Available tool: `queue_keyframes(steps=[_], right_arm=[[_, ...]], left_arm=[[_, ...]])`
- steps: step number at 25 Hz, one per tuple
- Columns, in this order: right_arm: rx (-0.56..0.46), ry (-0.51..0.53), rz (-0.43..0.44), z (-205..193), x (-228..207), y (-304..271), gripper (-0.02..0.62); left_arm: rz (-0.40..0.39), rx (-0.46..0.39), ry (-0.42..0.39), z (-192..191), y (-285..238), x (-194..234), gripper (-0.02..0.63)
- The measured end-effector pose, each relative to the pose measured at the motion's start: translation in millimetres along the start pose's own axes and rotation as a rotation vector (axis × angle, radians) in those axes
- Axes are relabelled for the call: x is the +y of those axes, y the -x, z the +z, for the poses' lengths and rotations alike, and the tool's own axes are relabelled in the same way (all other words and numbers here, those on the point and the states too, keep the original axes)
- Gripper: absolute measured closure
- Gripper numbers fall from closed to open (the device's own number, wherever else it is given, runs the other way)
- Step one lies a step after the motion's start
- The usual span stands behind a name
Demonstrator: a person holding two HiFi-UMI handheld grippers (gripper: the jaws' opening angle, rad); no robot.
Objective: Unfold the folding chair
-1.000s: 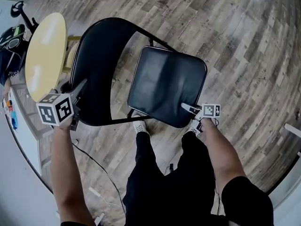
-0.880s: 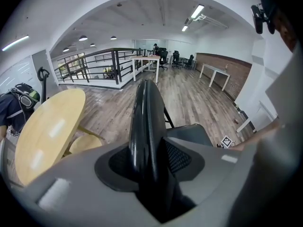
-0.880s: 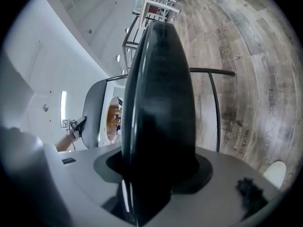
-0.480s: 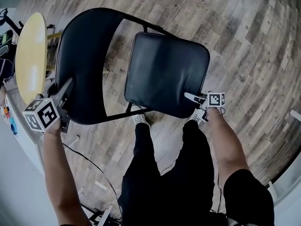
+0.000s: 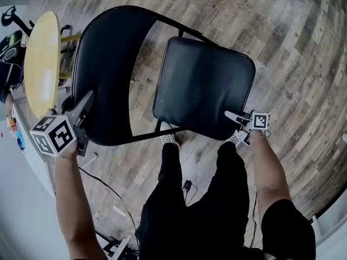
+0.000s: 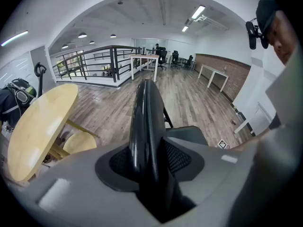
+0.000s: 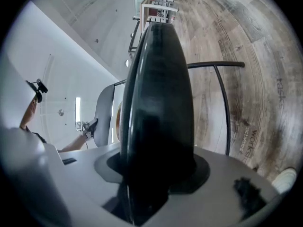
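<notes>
- Since a second ago, the right gripper has carried the near right corner of the seat a little lower and further right. The seat now looks flatter and sits further from the backrest.
- Seen from above, a black folding chair stands on a wood plank floor, just beyond the person's legs. It is partly open.
- The left gripper clamps the near edge of the backrest on the left. In the left gripper view its jaws stand wide, pads against both faces of the glossy panel.
- The right gripper holds the seat's padded edge the same way, jaws spread wide around the thick cushion.
- A round yellow table stands close on the left, just beside the backrest.
- Judgement: the seat seems nearly down, so the opening looks mostly done.
- To finish well, keep the backrest steady with the left grip as an anchor. Press the seat edge down and toward the person in one smooth arc until the frame stops.
- Avoid twisting either grip, since the smooth surfaces could slip from the pads, and keep the backrest from swinging toward the table.
</notes>
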State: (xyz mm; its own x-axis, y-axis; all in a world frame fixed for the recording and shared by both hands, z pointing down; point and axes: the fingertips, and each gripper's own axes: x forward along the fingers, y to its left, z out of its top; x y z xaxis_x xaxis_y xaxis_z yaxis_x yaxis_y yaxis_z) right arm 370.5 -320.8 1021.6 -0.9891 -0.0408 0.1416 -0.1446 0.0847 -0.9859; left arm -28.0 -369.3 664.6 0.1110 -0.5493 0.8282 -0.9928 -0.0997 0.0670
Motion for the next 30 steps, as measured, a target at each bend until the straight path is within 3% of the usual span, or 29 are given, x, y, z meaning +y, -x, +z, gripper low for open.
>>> queue_keyframes(steps=[15, 30], right_arm=[[-0.010, -0.046, 0.024, -1.0, -0.8, -1.2, 0.370], [-0.018, -0.024, 0.030, 0.1, 1.3, 0.6, 0.367]], left_arm=[[0.007, -0.003, -0.002, 1.1, 0.1, 0.6, 0.434], [0.009, -0.005, -0.004, 0.6, 0.3, 1.0, 0.434]])
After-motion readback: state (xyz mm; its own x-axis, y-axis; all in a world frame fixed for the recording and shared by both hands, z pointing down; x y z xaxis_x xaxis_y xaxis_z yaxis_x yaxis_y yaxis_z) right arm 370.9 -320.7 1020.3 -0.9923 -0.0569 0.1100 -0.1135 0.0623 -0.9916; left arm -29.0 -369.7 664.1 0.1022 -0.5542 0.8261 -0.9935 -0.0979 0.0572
